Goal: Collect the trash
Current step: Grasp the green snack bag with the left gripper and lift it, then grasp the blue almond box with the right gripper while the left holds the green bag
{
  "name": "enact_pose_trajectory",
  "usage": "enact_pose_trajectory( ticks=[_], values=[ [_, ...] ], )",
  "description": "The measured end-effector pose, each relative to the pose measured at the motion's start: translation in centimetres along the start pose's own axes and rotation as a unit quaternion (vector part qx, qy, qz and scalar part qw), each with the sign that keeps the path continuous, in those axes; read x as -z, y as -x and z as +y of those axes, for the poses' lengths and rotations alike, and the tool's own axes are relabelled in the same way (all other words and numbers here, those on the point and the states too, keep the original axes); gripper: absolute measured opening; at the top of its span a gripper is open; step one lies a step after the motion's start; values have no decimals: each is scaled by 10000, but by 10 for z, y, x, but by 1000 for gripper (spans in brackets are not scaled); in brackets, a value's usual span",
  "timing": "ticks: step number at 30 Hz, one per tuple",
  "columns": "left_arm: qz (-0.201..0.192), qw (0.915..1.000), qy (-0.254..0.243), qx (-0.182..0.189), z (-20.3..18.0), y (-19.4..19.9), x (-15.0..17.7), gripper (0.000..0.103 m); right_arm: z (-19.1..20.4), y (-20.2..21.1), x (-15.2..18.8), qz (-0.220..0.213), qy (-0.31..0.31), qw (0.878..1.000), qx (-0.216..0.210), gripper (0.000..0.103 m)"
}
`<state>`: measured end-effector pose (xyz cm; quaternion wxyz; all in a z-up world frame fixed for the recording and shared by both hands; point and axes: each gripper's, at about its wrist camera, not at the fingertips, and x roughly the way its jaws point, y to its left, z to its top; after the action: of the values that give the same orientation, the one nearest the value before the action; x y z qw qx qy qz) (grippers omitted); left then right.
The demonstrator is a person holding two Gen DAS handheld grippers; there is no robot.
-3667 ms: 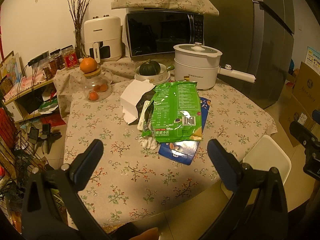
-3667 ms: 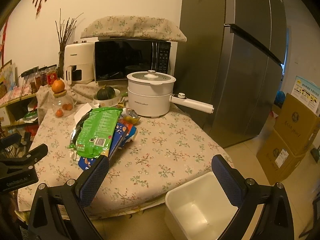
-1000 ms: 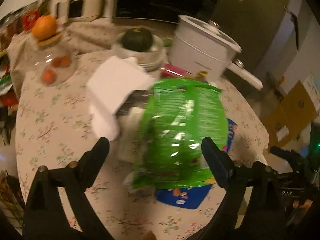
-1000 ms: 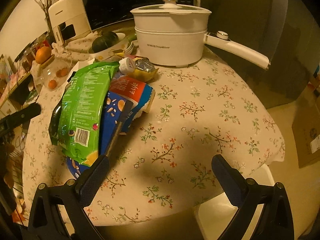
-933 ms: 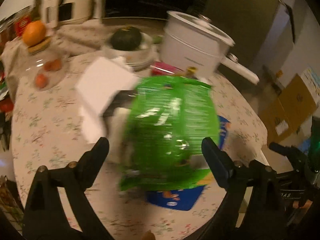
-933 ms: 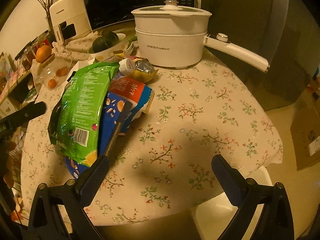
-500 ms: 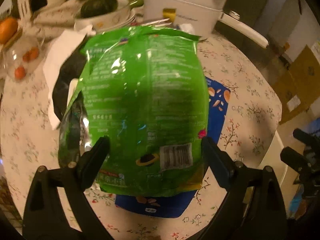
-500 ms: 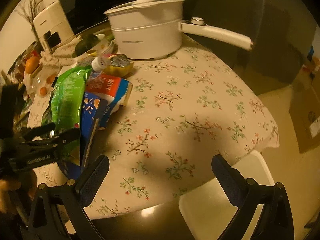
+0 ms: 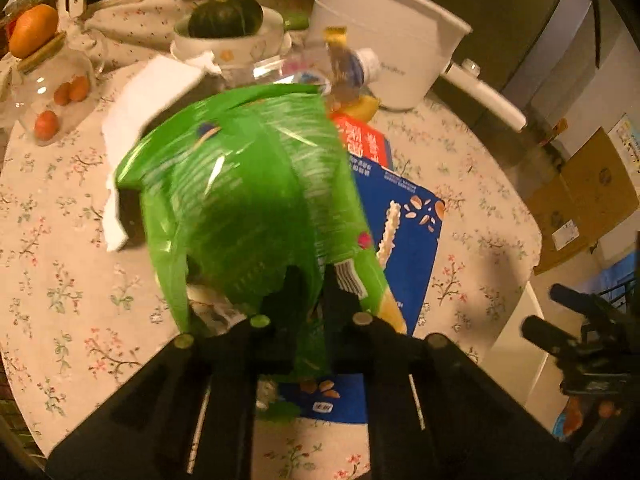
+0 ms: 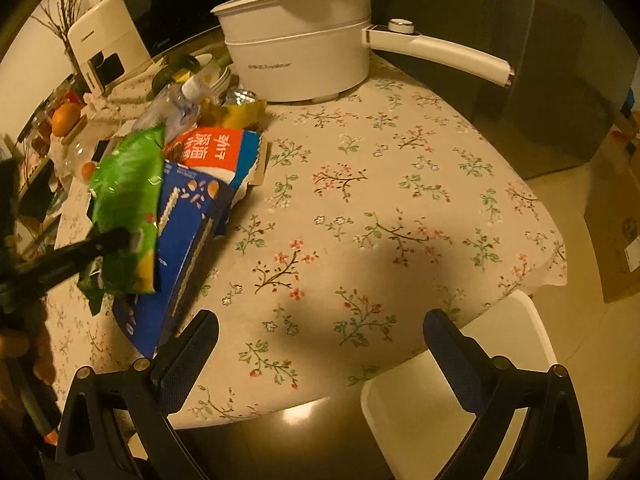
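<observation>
A green snack bag (image 9: 240, 200) tops a pile of trash on the floral table (image 10: 400, 200). Under it lie a blue cereal box (image 9: 404, 232), a red-and-blue carton (image 10: 216, 152), a plastic bottle (image 10: 176, 104), a yellow wrapper (image 10: 240, 112) and white paper (image 9: 152, 92). My left gripper (image 9: 316, 280) is closing its jaws on the bag's near edge, with the film pinched between them and bunched up. In the right wrist view the same bag (image 10: 124, 200) shows, with a left fingertip (image 10: 108, 242) on it. My right gripper (image 10: 320, 344) hangs open over the table's near edge, holding nothing.
A white bin (image 10: 460, 400) stands on the floor below the table's near edge. A white electric pot (image 10: 304, 52) with a long handle sits at the back. A bowl with a squash (image 9: 224, 20) and a glass jar under an orange (image 9: 34, 36) are behind the pile. Cardboard boxes (image 9: 592, 196) stand at right.
My left gripper has come down onto the green bag, and its wide-open jaws have closed on the bag's near edge, crumpling it. The right gripper stayed open and shifted a little toward the table's edge.
</observation>
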<state>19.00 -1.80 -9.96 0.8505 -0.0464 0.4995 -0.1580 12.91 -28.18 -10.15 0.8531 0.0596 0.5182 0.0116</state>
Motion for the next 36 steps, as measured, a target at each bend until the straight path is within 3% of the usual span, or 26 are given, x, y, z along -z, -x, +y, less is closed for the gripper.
enact_pose_trajectory(
  ticks=[4,10,17,24,29,36],
  values=[
    [-201,9997,11,123,12,25,2,10,13,-7,-3,10,39,9997,-237,103],
    [-461,9989,-115,-57,32,55,8,10,40,-24,-10,52,7,9955,-949,103],
    [-546,9982,2,-227,59,70,19,10,62,-65,-15,364,-473,9835,-1708,102],
    [-484,9985,20,-258,70,74,26,10,71,-85,-14,601,-952,9643,-2397,82],
    [-478,9985,-22,-281,73,76,29,10,75,-77,-13,694,-963,9546,-2734,42],
    [-516,9983,-50,-268,68,79,29,11,82,-45,-18,403,-647,9561,-2829,27]
  ],
)
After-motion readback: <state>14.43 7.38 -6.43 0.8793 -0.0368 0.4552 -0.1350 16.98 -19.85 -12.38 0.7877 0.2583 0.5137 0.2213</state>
